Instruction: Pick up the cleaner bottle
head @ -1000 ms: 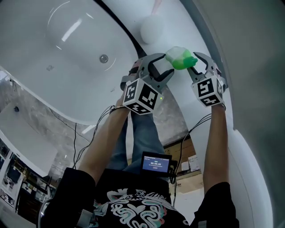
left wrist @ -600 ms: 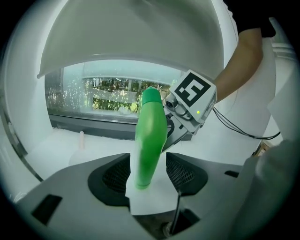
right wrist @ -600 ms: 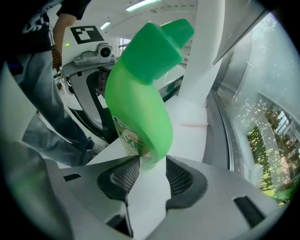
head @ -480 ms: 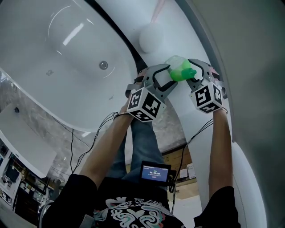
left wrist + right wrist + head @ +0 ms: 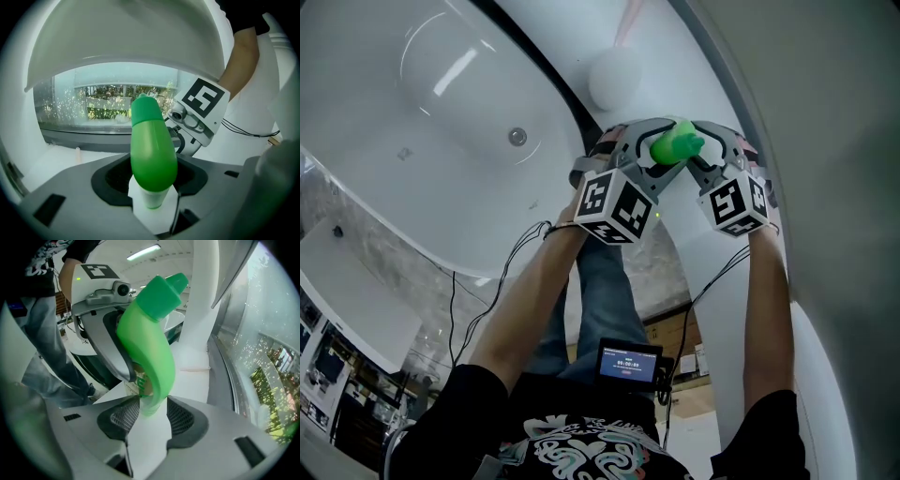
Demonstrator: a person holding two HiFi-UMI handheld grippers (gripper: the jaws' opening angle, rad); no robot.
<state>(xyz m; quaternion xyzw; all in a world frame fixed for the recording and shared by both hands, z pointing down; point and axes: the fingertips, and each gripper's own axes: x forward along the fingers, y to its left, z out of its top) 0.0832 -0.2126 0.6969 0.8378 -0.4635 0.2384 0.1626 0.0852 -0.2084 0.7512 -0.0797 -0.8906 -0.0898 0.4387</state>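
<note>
Left tool (image 5: 153, 190), right tool (image 5: 147, 414) clamp cleaner bottle (image 5: 673, 145) — right gripper view alone shows label (image 5: 140, 382).

Bright, even light fills all views, glare streaks gleam on the white bathtub (image 5: 412, 122), and both gripper views bend strongly with dark vignetted corners.

Black short-sleeved T-shirt (image 5: 572, 412) with pale print, blue jeans (image 5: 605, 281) (black cables (image 5: 453, 291) alongside).

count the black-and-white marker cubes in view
2. One black-and-white marker cube sits on the left gripper, the other on the right gripper. They flank the green plastic cleaner bottle. None looks hidden.
</note>
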